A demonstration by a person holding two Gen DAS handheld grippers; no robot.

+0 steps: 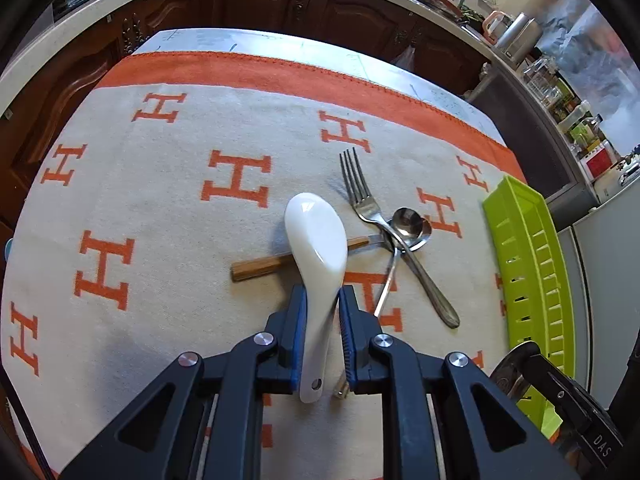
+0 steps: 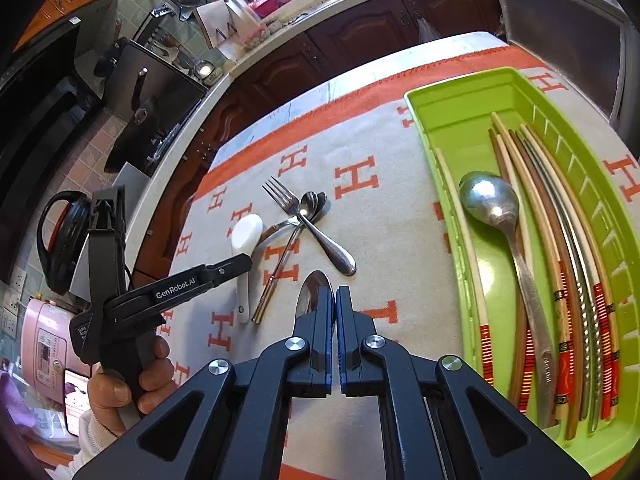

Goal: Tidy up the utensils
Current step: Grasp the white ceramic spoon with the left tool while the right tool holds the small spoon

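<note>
My left gripper point(image 1: 323, 300) is shut on the handle of a white ceramic soup spoon point(image 1: 318, 236), bowl pointing away; the spoon also shows in the right wrist view point(image 2: 246, 234). Beyond it lie a fork point(image 1: 360, 192), two small metal spoons point(image 1: 408, 226) crossed over it and a wooden chopstick point(image 1: 256, 268). My right gripper point(image 2: 334, 300) is shut on a metal spoon point(image 2: 312, 294), held edge-on above the cloth. The green tray point(image 2: 440, 120) to its right holds a large metal spoon point(image 2: 496, 208) and several chopsticks point(image 2: 560, 248).
A beige cloth with orange H letters point(image 1: 236, 180) covers the table. The green tray's slotted wall point(image 1: 532, 264) stands at the left gripper's right. Dark wooden cabinets point(image 1: 256, 0) and a worktop run behind the table. A pink appliance point(image 2: 44, 344) sits at far left.
</note>
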